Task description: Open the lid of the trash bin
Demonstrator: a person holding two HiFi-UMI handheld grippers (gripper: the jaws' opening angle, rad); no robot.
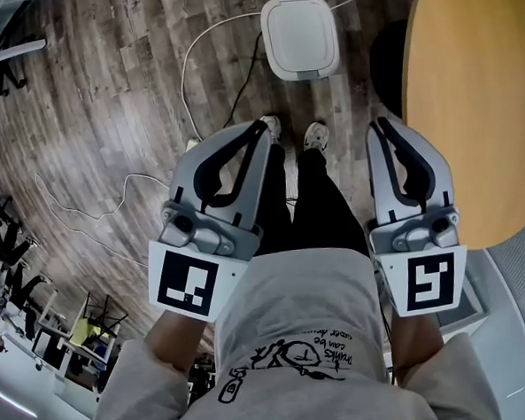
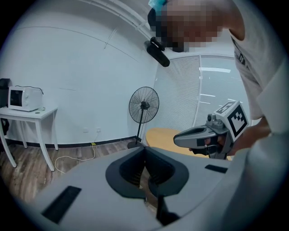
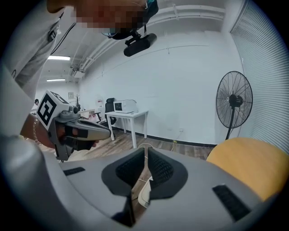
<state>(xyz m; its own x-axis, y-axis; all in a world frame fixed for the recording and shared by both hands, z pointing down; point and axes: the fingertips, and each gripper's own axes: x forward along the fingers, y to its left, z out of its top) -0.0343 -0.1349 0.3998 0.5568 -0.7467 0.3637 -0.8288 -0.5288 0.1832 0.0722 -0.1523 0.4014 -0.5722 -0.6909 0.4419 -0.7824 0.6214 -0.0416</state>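
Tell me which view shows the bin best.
Head view: the bin shows whole from above, shut, on the floor. The right gripper view gives only a pale sliver between its jaws, possibly the bin. The left gripper view shows none.

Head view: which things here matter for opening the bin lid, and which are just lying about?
For the job:
trash bin
left gripper
right gripper

Just lying about:
round table
white cable on the floor

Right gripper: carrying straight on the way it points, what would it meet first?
Probably the white plastic trash bin, seen low between the jaws of the right gripper; depth is unclear, so the brown wooden floor beside it may come first.
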